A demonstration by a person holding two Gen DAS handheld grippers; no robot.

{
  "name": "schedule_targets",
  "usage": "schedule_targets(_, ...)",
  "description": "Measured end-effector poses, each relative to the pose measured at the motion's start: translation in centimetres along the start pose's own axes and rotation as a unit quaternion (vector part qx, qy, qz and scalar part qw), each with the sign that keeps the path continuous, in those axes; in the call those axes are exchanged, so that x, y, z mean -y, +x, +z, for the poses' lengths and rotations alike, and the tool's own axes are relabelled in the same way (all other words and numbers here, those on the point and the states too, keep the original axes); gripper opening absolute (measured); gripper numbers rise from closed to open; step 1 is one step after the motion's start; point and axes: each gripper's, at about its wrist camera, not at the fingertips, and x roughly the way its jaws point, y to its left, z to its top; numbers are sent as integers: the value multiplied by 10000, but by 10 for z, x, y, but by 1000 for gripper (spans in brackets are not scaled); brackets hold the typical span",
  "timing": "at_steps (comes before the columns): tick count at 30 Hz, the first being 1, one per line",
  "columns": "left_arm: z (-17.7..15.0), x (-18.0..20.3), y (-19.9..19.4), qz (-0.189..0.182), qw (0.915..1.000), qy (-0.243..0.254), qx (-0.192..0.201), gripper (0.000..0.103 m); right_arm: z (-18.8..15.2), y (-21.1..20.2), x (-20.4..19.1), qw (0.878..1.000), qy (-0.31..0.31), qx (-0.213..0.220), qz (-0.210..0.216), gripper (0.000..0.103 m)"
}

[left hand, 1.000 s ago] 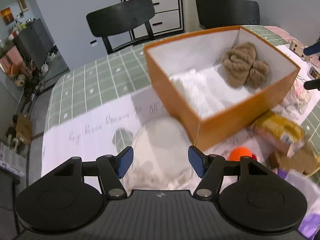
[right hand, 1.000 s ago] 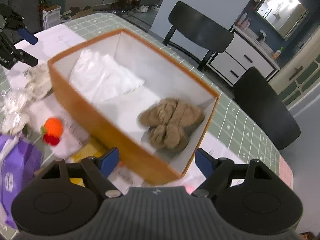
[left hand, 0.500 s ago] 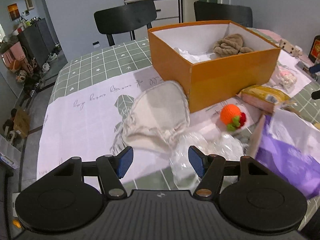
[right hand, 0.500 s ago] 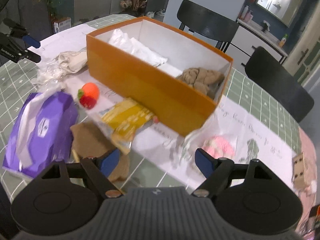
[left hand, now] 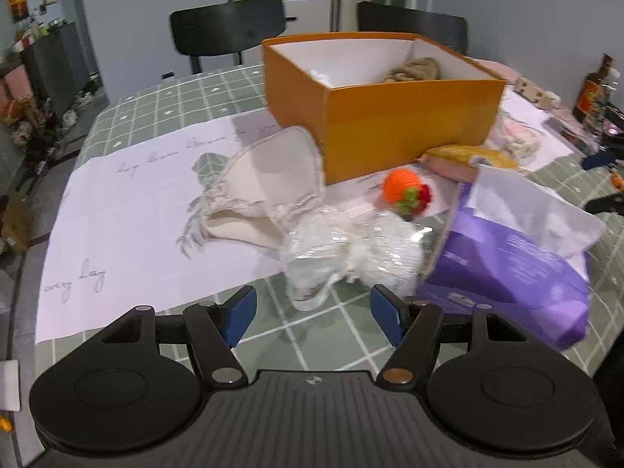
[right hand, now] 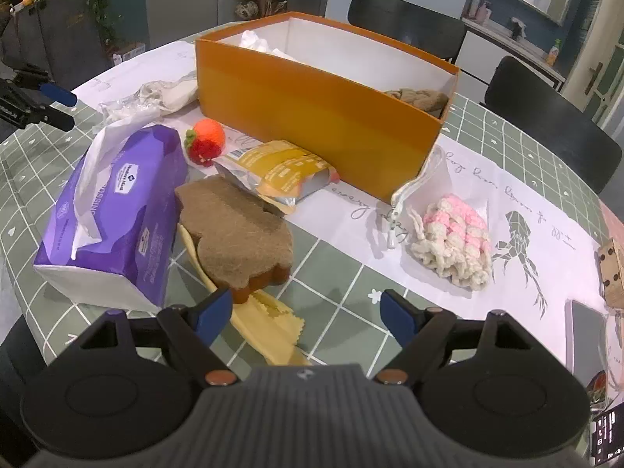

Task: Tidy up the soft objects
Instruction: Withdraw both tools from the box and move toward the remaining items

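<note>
- Left wrist view: the left gripper [left hand: 313,316] has pulled back from over the orange box [left hand: 390,117] and now hangs low above the table [left hand: 156,101], its jaws spread wide with nothing between them.
- Just ahead of it lies a crinkled clear plastic bundle [left hand: 351,249], touching a cream cloth pouch [left hand: 269,187]. To my eye one of these is the likely next pick.
- A second ago this camera looked down into the box; now it sees the box from the side, with only a brown knitted piece [left hand: 413,70] peeking over the far rim.
- An orange knitted ball [left hand: 403,189] and a purple tissue pack [left hand: 507,265] sit loose on the right.
- Right wrist view: the right gripper [right hand: 301,318] has likewise come away from the box and sunk toward the table, jaws wide apart and empty.
- Before it lie a brown felt pad [right hand: 238,234], a yellow snack packet [right hand: 280,171] and a pink-and-cream knitted piece [right hand: 456,238], all still outside the box.
- Inside the box, white soft material [right hand: 255,41] shows at the left end and the brown knit at the right; most soft things remain to be put in.
</note>
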Motion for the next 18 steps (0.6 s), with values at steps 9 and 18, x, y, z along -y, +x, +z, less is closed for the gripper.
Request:
schedule_targets(9,19,-19,18,59,9998,-198,36,79,-2,17,32,9993,321,-149,-146,82)
schedule_targets(18,68,-26,55,15,9996,-242,130,79,7,37,66,9956,818,-115,-439,83)
